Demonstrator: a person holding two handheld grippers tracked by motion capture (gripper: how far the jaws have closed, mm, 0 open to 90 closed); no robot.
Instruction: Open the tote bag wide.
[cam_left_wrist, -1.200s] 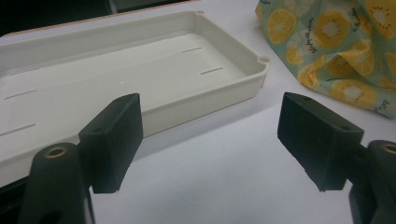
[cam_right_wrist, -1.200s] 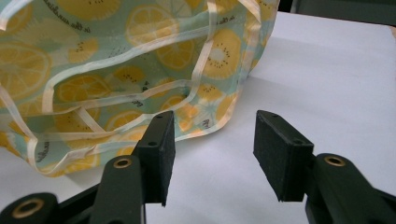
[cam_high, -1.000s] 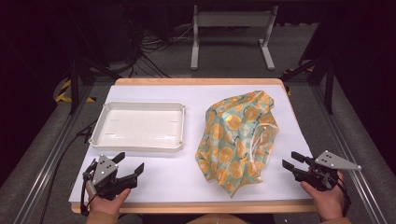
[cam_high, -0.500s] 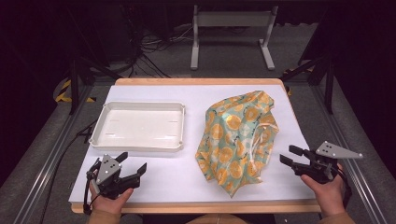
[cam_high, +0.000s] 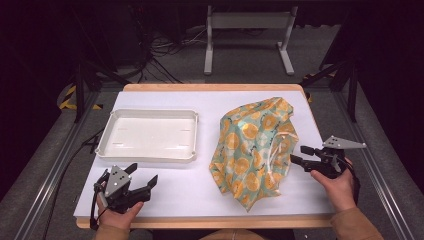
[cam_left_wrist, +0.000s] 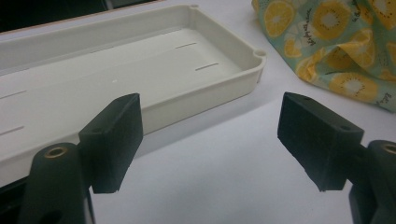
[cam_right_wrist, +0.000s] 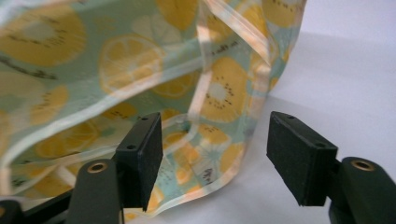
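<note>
Nearest to me, my left gripper (cam_high: 142, 182) sits by the front edge of the table (cam_high: 195, 200), its jaws spread wide with nothing between them but bare white surface. In the left gripper view the pads (cam_left_wrist: 116, 140) frame the near wall of the white tray (cam_left_wrist: 140, 70), which is cut off at the left of that view; from above the tray (cam_high: 150, 135) lies just beyond this gripper and apart from it.

My right gripper (cam_high: 298, 155) is at the right side of the table, pointing at the bag (cam_high: 255, 145), a crumpled one printed with orange and kiwi slices. Its jaws have just been opening and now stand wide. In the right gripper view the clear-edged hem of the bag (cam_right_wrist: 205, 107) lies between them; the left pad (cam_right_wrist: 144, 154) is in front of the fabric, and I cannot tell whether it touches. The right pad is clear of it. Nothing is gripped.

The bag's folds hide its opening and whatever is inside. Beyond the table, cables (cam_high: 165, 50) and a metal stand (cam_high: 250, 30) fade into dark floor.
</note>
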